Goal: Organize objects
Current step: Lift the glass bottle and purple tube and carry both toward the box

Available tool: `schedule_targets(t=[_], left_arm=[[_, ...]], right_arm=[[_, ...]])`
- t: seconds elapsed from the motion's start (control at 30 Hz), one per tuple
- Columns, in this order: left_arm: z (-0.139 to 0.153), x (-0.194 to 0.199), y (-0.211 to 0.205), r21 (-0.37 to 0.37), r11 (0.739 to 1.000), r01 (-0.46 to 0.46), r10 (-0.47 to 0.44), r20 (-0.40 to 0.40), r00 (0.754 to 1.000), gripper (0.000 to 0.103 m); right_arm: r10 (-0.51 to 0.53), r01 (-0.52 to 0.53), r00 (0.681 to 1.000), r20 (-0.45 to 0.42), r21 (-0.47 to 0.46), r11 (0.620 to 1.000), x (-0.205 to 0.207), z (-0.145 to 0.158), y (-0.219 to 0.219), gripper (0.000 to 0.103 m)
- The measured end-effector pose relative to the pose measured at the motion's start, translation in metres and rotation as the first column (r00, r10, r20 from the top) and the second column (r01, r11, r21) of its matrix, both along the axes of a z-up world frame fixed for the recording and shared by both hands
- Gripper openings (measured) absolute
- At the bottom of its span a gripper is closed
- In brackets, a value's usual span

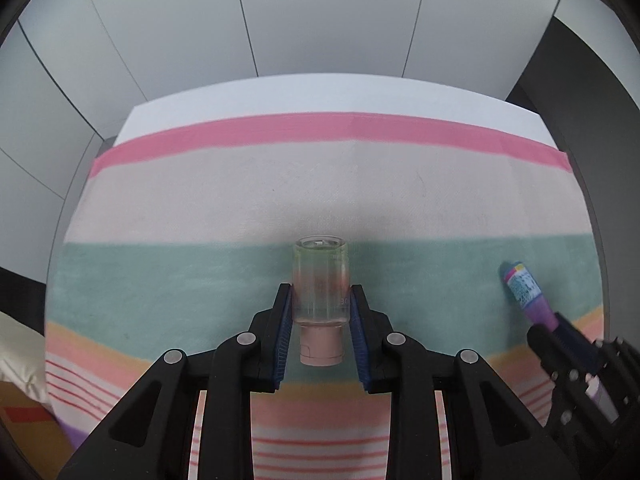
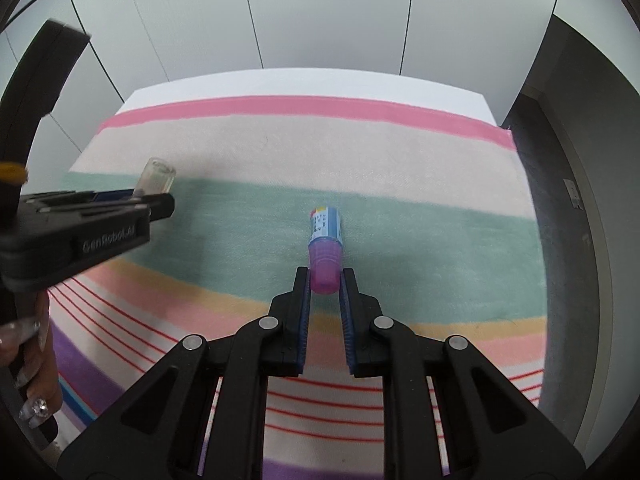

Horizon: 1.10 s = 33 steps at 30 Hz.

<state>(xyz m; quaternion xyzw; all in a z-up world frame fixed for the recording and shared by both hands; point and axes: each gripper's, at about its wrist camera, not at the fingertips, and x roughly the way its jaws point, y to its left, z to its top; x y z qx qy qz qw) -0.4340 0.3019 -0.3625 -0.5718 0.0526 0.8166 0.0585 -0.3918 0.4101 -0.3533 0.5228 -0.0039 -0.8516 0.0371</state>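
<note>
Here we see, at left, the left hand-held gripper (image 1: 320, 300) pinching a clear vial (image 1: 320, 280) with a pink cap, held over the teal band of the striped cloth (image 1: 200, 200) on the bench; at right, the right hand-held gripper (image 2: 324, 276) clamps the purple-capped tube (image 2: 325, 240) there too.

Pale panelled wall (image 1: 320, 20) with dark seams behind white surface (image 2: 304, 82) covered by striped cloth (image 1: 240, 200); dark panel (image 2: 568, 160) at right
</note>
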Motion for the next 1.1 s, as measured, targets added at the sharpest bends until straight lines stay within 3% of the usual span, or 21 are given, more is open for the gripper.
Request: schedule_targets(t=[0.13,0.17,0.2,0.53,0.57,0.6,0.67,0.7,0.93,1.0,1.03,1.1], left_arm=[[0.02,0.006,-0.001,-0.014,1.0,0.017,-0.018,-0.033,0.999,0.028],[0.027,0.009,-0.006,-0.01,1.0,0.018,-0.018,-0.039,0.999,0.028],[0.033,0.011,-0.008,-0.008,1.0,0.016,-0.017,-0.043,0.999,0.028],[0.117,0.031,-0.026,0.002,1.0,0.005,-0.004,-0.124,0.992,0.028],[0.12,0.033,-0.027,-0.005,1.0,0.004,-0.004,-0.128,0.992,0.028],[0.12,0.035,-0.029,-0.01,1.0,0.002,-0.003,-0.128,0.992,0.028],[0.114,0.041,-0.033,-0.021,1.0,-0.007,0.005,-0.117,0.993,0.028],[0.109,0.042,-0.035,-0.023,1.0,-0.011,0.008,-0.104,0.995,0.028],[0.051,0.044,-0.033,-0.063,0.998,0.008,-0.009,-0.018,1.0,0.028],[0.039,0.043,-0.031,-0.065,0.998,0.018,-0.018,-0.006,1.0,0.028],[0.034,0.042,-0.031,-0.065,0.998,0.022,-0.022,0.001,1.0,0.028],[0.022,0.041,-0.029,-0.064,0.998,0.029,-0.028,0.018,0.999,0.028]], right_arm=[[-0.008,0.008,1.0,-0.011,0.001,1.0,0.013,0.028,0.012,0.015],[-0.011,0.011,1.0,-0.015,0.004,1.0,0.015,0.035,0.012,0.007],[-0.013,0.013,1.0,-0.018,0.004,1.0,0.016,0.041,0.012,0.006],[-0.028,0.027,0.997,-0.069,-0.015,1.0,0.035,0.102,0.014,0.006],[-0.031,0.029,0.997,-0.075,-0.017,0.999,0.037,0.102,0.015,0.011],[-0.033,0.032,0.997,-0.065,-0.013,0.999,0.038,0.097,0.016,0.016],[-0.043,0.043,0.998,-0.036,0.001,0.999,0.039,0.083,0.017,0.052],[-0.048,0.049,0.998,-0.028,0.012,0.999,0.04,0.075,0.017,0.056],[-0.062,0.06,0.994,0.088,0.031,0.998,0.031,0.003,0.008,0.055],[-0.086,0.082,0.99,0.112,0.035,0.996,0.027,-0.011,0.01,0.05],[-0.09,0.087,0.993,0.076,0.048,0.995,0.028,-0.01,0.01,0.047],[-0.08,0.074,0.994,0.078,0.07,0.995,0.027,-0.012,0.007,0.028]])
